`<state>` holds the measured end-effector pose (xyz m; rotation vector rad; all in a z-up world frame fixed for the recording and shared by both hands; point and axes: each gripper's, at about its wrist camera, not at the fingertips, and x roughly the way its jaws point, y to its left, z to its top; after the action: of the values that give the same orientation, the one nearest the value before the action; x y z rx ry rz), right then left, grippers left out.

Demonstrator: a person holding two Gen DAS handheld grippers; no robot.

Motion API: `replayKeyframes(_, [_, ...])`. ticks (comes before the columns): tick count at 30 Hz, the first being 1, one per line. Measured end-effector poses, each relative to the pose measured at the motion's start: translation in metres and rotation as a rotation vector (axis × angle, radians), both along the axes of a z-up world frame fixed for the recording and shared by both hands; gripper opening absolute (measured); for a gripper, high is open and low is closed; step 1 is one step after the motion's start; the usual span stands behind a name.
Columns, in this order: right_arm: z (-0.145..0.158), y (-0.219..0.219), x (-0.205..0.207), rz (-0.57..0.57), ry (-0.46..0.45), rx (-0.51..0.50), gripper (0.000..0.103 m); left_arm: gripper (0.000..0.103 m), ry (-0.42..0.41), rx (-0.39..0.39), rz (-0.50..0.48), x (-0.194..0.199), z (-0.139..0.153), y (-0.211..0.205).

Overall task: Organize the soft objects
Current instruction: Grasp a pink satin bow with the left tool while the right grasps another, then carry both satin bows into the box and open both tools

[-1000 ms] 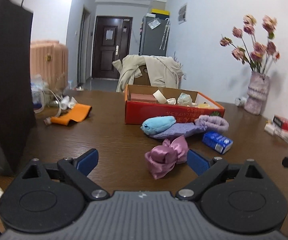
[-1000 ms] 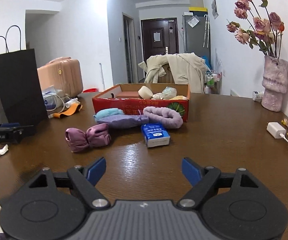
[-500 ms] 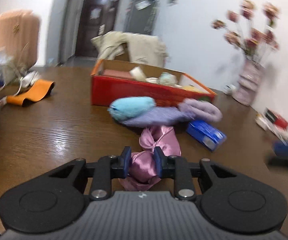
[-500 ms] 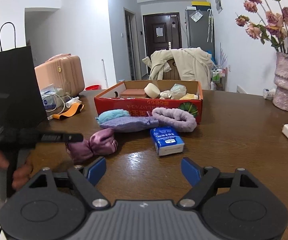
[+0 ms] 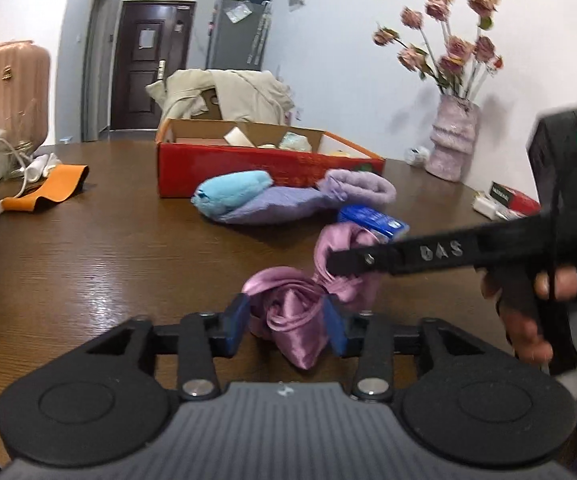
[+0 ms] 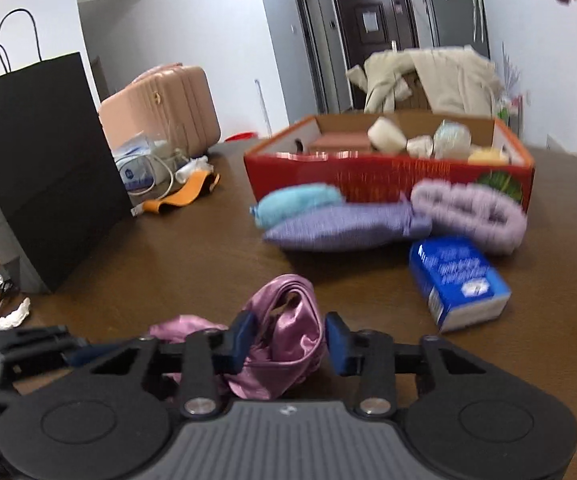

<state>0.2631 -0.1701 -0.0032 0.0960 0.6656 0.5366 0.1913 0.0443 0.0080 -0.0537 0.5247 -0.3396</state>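
Observation:
A pink satin scrunchie [image 5: 288, 312] lies on the brown table [image 5: 108, 248]. My left gripper [image 5: 286, 326] is shut on its near end. My right gripper [image 6: 286, 340] is shut on its other end [image 6: 284, 332]; it shows from the side in the left wrist view [image 5: 368, 258]. Beyond lie a light blue plush [image 5: 232, 192], a lilac cloth pouch [image 5: 276, 208] and a lilac fuzzy ring [image 5: 358, 186], in front of a red cardboard box [image 5: 264, 170] that holds several items.
A blue tissue pack [image 6: 458, 280] lies right of the scrunchie. A black paper bag [image 6: 36, 168] stands at the left. An orange strap [image 5: 48, 192] and cables lie at the far left. A vase of flowers [image 5: 452, 140] stands at the far right.
My right gripper has moved left and down and shut on the scrunchie's free end. My left gripper still holds the other end, with its jaws a little wider.

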Motion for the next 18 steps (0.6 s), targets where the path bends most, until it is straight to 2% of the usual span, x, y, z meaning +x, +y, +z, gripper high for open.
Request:
replayKeyframes(3, [-0.007,-0.006,0.001,-0.010,0.026,0.044,0.038,0.049,0.048,-0.011,0.019,0.015,-0.004,-0.003])
replayKeyframes(4, [-0.008,-0.008,0.000,-0.009,0.026,0.049,0.039,0.045,0.063,-0.029,0.012,0.018,-0.005,-0.002])
replayKeyframes(5, [-0.010,-0.009,0.001,-0.008,0.030,0.055,0.039,0.036,0.074,-0.041,0.004,0.021,-0.005,-0.003])
replayKeyframes(11, [-0.017,-0.015,0.004,-0.016,0.085,0.112,0.038,0.028,0.083,-0.052,0.007,0.024,-0.007,-0.003])
replayKeyframes(12, [-0.018,-0.017,0.004,-0.015,0.095,0.127,0.035,0.027,0.086,-0.057,0.005,0.024,-0.007,-0.002])
replayKeyframes(16, [-0.015,-0.020,0.002,0.004,0.107,0.159,0.015,0.022,0.075,-0.074,-0.017,0.028,0.006,-0.004])
replayKeyframes(18, [-0.005,-0.017,-0.001,0.006,0.090,0.134,0.014,0.021,0.042,-0.090,-0.033,0.036,0.022,-0.003])
